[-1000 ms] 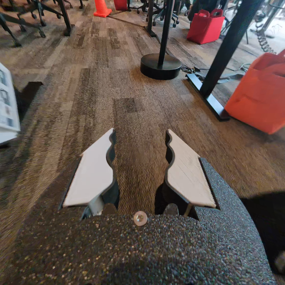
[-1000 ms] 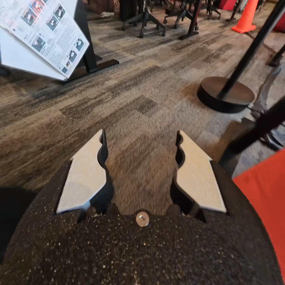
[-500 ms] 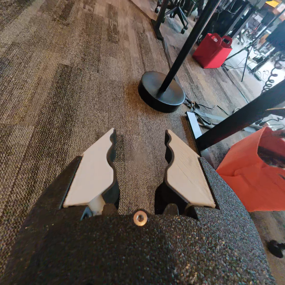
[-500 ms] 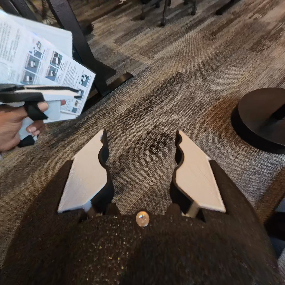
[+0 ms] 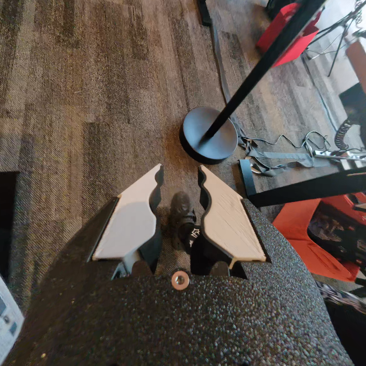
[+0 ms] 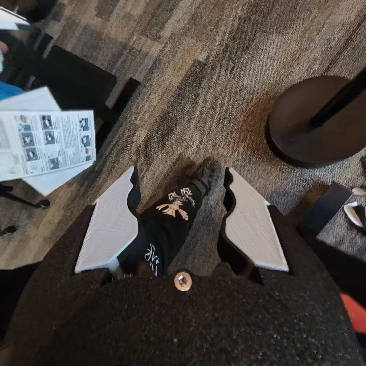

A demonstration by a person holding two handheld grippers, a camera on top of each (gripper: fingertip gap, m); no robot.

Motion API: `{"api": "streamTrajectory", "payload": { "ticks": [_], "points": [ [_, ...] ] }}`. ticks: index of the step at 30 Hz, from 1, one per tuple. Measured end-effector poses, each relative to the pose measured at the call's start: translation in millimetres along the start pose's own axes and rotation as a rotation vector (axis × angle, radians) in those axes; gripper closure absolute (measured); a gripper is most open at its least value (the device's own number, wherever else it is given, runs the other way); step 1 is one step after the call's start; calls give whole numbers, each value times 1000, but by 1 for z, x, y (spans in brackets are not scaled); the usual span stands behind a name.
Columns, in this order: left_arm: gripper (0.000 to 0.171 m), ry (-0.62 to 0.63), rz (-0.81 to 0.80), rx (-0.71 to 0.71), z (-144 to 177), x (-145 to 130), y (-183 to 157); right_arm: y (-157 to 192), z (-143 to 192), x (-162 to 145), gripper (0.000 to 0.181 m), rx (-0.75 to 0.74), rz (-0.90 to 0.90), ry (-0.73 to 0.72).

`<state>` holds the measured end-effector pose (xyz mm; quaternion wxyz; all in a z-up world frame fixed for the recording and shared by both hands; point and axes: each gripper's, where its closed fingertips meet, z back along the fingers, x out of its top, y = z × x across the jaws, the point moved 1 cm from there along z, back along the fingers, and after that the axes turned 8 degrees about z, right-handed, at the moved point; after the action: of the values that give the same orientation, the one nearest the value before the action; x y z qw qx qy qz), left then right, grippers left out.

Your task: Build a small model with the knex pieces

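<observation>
Pointing down at the carpet [image 5: 99, 89], the left gripper [image 5: 180, 170] has its two white fingers [image 5: 130, 213] spread apart with nothing between them; one dark shoe [image 5: 181, 206] shows on the floor through the gap. The right gripper [image 6: 180, 172] is likewise spread and holds nothing, above one black trouser leg [image 6: 170, 217] with pale emblems and one shoe [image 6: 210, 170]. Beyond stand one round black stand base [image 5: 210, 136], two red bags [image 5: 291, 33], and one printed sheet [image 6: 47, 140].
</observation>
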<state>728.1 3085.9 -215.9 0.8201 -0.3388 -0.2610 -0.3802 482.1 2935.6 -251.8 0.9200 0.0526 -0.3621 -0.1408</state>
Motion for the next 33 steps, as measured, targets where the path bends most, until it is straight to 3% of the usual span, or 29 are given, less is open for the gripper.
{"api": "streamTrajectory", "payload": {
  "ticks": [4, 7, 10, 13, 15, 19, 25, 29, 33],
  "points": [
    [145, 28, 29, 24, -79, 99, 40, -54, -82, 107, 91, 11, 8, -51],
    [145, -18, 74, 38, -147, 186, 77, -89, -123, 197, 89, 16, 19, -105],
    [142, -69, 134, 40, -211, 264, 124, -121, -157, 265, 88, 6, 84, -110],
    [137, -58, 98, 50, -280, 316, 177, -156, -186, 319, 89, -21, 132, -92],
    [132, -17, 60, 48, -331, 333, 217, -180, -209, 344, 89, -42, 148, -63],
    [129, 83, -34, 29, -462, 321, 314, -235, -286, 372, 90, -90, 202, 4],
    [132, 220, -181, 2, -692, 217, 480, -329, -468, 372, 89, -110, 270, -26],
    [134, 312, -300, -8, -783, 153, 544, -368, -561, 376, 89, -85, 411, -57],
    [139, 365, -422, -68, -834, 119, 569, -410, -603, 380, 90, -121, 475, -89]
  ]
}}
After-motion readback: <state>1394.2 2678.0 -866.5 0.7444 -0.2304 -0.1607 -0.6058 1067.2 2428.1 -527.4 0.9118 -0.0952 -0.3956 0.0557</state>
